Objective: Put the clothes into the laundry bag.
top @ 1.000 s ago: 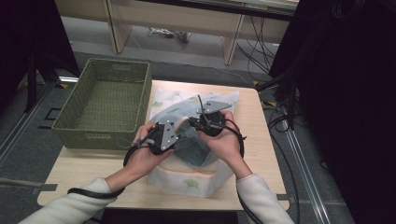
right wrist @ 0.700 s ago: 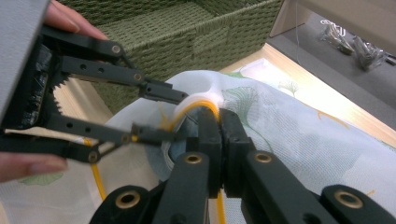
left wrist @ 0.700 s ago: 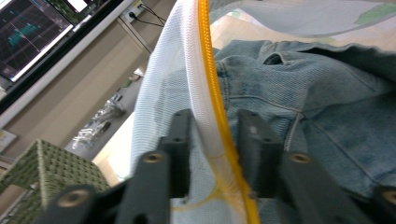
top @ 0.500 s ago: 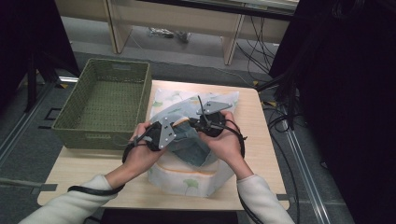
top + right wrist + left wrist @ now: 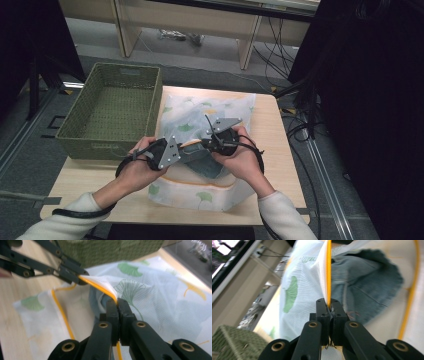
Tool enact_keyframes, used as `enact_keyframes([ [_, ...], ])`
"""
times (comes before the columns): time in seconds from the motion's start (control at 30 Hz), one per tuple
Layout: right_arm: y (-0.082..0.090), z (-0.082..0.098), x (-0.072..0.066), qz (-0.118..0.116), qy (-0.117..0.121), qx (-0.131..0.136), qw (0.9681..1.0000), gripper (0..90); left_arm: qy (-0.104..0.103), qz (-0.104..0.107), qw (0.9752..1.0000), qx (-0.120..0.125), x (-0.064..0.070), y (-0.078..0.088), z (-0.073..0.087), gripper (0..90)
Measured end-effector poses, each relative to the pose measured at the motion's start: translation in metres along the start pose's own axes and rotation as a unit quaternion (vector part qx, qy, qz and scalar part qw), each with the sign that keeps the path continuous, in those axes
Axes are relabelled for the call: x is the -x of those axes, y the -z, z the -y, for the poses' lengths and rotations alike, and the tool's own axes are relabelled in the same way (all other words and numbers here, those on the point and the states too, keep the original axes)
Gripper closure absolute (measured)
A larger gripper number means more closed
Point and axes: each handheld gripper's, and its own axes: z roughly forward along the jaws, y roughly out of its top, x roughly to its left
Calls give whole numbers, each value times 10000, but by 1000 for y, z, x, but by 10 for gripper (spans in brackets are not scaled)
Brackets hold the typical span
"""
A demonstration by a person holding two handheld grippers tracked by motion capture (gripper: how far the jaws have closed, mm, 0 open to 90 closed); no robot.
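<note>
Both hand-held grippers pinch the orange-trimmed rim of the mesh laundry bag (image 5: pixel 200 187) that lies on the worktop (image 5: pixel 80 182). The left hand-held gripper (image 5: pixel 329 305) and the right hand-held gripper (image 5: pixel 117 302) are pressed together on it, with the denim garment (image 5: pixel 372 287) just behind the rim. To do this well, pull the rim apart evenly and keep the mouth lifted. Compared with a second ago, the left jaws have just been closing onto the rim, and the green wicker basket (image 5: pixel 112 107) beside the left hand-held gripper is unchanged.
</note>
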Motion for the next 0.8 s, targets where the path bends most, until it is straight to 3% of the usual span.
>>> enact_keyframes([
  [0.1, -2, 10, 0, -117, 82, -193, 9997, 898, -197, 274, 9994, -86, 5, -4, 0, 867],
  [0.17, -5, 18, 0, -192, 143, -318, 9992, 897, -205, 418, 9989, -56, 9, -8, 0, 866],
  [0.2, -5, 21, -1, -250, 57, -436, 9987, 897, -484, 574, 9969, -251, 8, -7, 0, 866],
  [0.37, -15, 37, -5, -427, 61, -820, 9957, 897, -552, 994, 9930, -335, 20, -18, 3, 866],
  [0.43, -22, 44, -4, -524, 206, -944, 9939, 896, -740, 1182, 9890, -497, 23, -22, 5, 866],
  [0.5, -28, 50, -5, -599, 139, -1165, 9913, 896, -836, 1277, 9865, -597, 28, -28, 6, 866],
  [0.53, -31, 52, -4, -634, 177, -1261, 9898, 896, -871, 1327, 9852, -641, 31, -30, 6, 866],
  [0.57, -32, 54, -7, -619, 46, -1387, 9884, 896, -870, 1387, 9842, -667, 33, -34, 7, 866],
  [0.63, -37, 59, -6, -672, 196, -1481, 9865, 895, -863, 1475, 9828, -700, 36, -38, 8, 866],
  [0.73, -42, 66, -6, -758, 145, -1659, 9831, 894, -879, 1599, 9804, -747, 40, -44, 10, 865],
  [0.77, -44, 68, -6, -767, 142, -1702, 9823, 894, -835, 1595, 9810, -720, 42, -46, 10, 865],
  [0.8, -45, 69, -6, -766, 152, -1726, 9819, 894, -910, 1675, 9785, -784, 43, -47, 10, 865],
])
